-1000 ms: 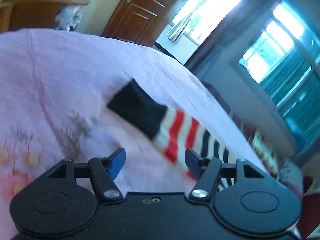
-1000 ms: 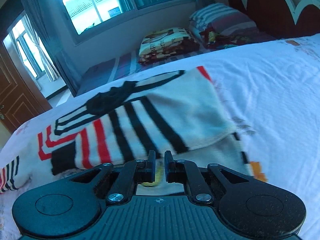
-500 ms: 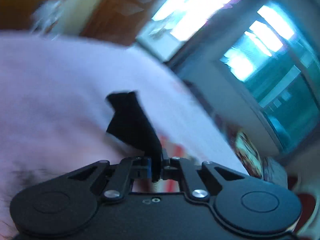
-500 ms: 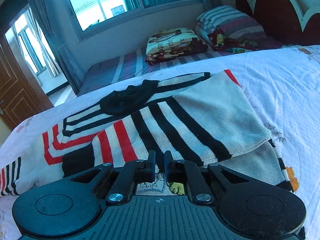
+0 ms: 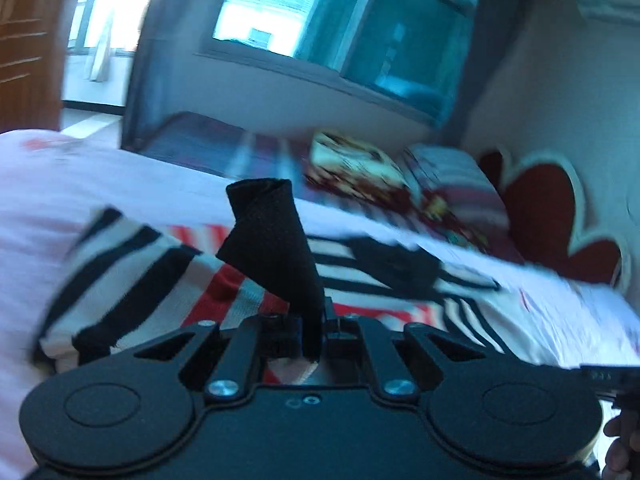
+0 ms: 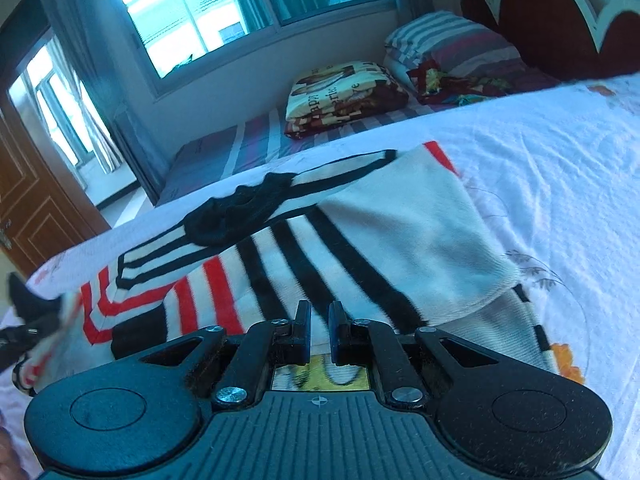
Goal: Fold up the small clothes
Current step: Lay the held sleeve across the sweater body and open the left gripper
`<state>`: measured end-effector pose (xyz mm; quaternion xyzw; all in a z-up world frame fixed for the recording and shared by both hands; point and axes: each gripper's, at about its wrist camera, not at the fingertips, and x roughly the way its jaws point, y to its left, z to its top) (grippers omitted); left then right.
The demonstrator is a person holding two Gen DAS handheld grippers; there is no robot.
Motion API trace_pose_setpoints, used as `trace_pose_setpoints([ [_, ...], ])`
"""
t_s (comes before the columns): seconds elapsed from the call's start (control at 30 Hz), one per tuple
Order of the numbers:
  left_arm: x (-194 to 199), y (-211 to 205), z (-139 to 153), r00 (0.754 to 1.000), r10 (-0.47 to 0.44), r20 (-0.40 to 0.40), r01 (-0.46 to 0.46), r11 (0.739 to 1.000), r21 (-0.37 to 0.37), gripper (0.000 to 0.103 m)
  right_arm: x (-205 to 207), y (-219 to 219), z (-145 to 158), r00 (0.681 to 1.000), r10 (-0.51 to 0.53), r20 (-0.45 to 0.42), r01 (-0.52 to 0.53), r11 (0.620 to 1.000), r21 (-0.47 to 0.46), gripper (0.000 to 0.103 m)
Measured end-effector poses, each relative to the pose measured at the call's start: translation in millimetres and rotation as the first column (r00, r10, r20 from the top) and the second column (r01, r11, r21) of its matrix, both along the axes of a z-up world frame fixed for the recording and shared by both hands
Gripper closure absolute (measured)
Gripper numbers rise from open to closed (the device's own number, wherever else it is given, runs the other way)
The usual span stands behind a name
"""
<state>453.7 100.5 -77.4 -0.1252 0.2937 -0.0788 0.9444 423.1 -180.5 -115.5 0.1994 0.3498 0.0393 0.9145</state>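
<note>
The striped sweater lies spread on the white bed sheet, its right sleeve already folded across the body, the black collar toward the far side of the garment. The left claw is clamped on the sweater's black cuff, which stands up from between its jaws above the striped body. The right claw sits at the sweater's near edge with its jaws nearly together and a narrow gap between them; whether cloth is pinched there I cannot tell. Beyond the sweater, a folded blanket and a striped pillow rest by the headboard.
</note>
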Motion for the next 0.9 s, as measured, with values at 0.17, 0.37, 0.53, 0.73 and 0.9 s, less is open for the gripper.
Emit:
trace_pose_setpoints([
  [0.17,15,-75,-14,0.994,-0.102,-0.045,0.106,0.989,0.105,0.097,-1,-29,-5,1.000,-0.014,-0.006,0.014,0.999,0.040,0.094],
  [0.37,28,-142,-31,0.976,-0.180,-0.124,0.197,0.969,0.146,0.095,0,-72,-6,0.999,-0.038,-0.011,0.039,0.994,0.106,0.094],
  [0.53,5,-170,-36,0.958,-0.275,-0.085,0.286,0.943,0.169,0.027,5,-88,-3,1.000,-0.013,0.000,0.013,0.991,0.136,0.090],
  [0.73,-44,-107,-27,0.990,-0.140,-0.021,0.141,0.955,0.261,0.047,7,-79,-1,0.995,0.057,0.076,-0.071,0.980,0.185,0.014],
  [0.9,-67,-9,-34,0.996,0.090,-0.010,-0.079,0.922,0.380,0.052,30,-54,-14,0.990,0.140,0.012,-0.138,0.956,0.259,0.035],
])
